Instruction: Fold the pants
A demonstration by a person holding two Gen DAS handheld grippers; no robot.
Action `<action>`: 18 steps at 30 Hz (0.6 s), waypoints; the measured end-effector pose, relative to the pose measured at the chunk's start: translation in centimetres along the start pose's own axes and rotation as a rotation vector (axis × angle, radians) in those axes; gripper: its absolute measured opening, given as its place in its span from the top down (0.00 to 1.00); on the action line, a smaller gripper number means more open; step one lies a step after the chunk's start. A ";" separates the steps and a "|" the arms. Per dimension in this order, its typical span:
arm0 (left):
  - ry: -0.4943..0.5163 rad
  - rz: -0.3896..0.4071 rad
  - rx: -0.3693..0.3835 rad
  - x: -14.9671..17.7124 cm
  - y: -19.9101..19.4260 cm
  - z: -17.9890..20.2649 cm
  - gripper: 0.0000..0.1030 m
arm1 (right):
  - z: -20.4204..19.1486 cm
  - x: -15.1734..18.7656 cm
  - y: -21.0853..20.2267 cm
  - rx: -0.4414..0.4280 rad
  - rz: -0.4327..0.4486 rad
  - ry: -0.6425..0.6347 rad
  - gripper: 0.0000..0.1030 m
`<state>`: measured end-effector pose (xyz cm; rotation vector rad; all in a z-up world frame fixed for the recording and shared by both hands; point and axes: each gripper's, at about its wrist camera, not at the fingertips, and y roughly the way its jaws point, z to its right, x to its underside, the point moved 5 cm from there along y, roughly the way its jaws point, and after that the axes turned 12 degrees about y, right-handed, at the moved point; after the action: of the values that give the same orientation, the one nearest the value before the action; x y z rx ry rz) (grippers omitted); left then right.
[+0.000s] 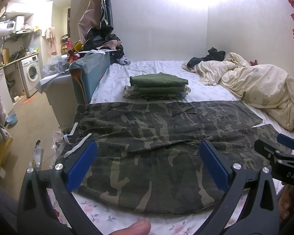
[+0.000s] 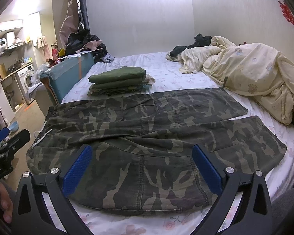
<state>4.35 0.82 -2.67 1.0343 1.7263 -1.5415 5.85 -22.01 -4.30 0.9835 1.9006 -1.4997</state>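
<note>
Camouflage pants (image 1: pixel 147 137) lie spread flat on the bed, waistband with a white drawstring (image 1: pixel 76 146) at the left, both legs reaching right; they also show in the right wrist view (image 2: pixel 147 129). My left gripper (image 1: pixel 147 162) is open and empty, hovering over the near edge of the pants by the waist. My right gripper (image 2: pixel 142 166) is open and empty, over the near leg. The right gripper shows at the right edge of the left wrist view (image 1: pixel 280 152); the left one shows at the left edge of the right wrist view (image 2: pixel 5 143).
A stack of folded green clothes (image 1: pixel 158 87) sits on the floral sheet (image 1: pixel 205 92) behind the pants. A crumpled cream duvet (image 1: pixel 260 86) fills the bed's right side. A blue headboard (image 1: pixel 88 74) piled with clothes and a kitchen area with a washing machine (image 1: pixel 30 72) lie left.
</note>
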 end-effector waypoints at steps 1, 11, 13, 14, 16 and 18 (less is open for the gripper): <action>-0.001 0.000 0.000 0.0 0.0 0.0 0.00 | 0.0 0.0 0.0 0.000 0.000 0.000 0.00; 0.000 -0.003 0.002 0.0 0.0 0.0 0.00 | 0.0 0.2 0.0 -0.007 -0.002 0.003 0.00; 0.001 -0.006 0.002 0.1 -0.1 0.0 0.00 | -0.1 0.2 0.0 -0.006 -0.001 0.002 0.00; 0.002 -0.006 0.001 0.1 -0.1 0.1 0.00 | -0.1 0.2 0.0 -0.005 -0.001 0.001 0.00; 0.003 -0.004 -0.001 0.1 0.0 0.1 0.01 | -0.1 0.2 0.0 -0.006 -0.003 0.002 0.00; 0.001 -0.006 0.001 0.2 0.0 0.1 0.01 | -0.1 0.2 0.0 -0.004 -0.002 0.002 0.00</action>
<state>4.24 0.77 -2.79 1.0316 1.7312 -1.5458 5.72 -21.90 -4.41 0.9813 1.9060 -1.4957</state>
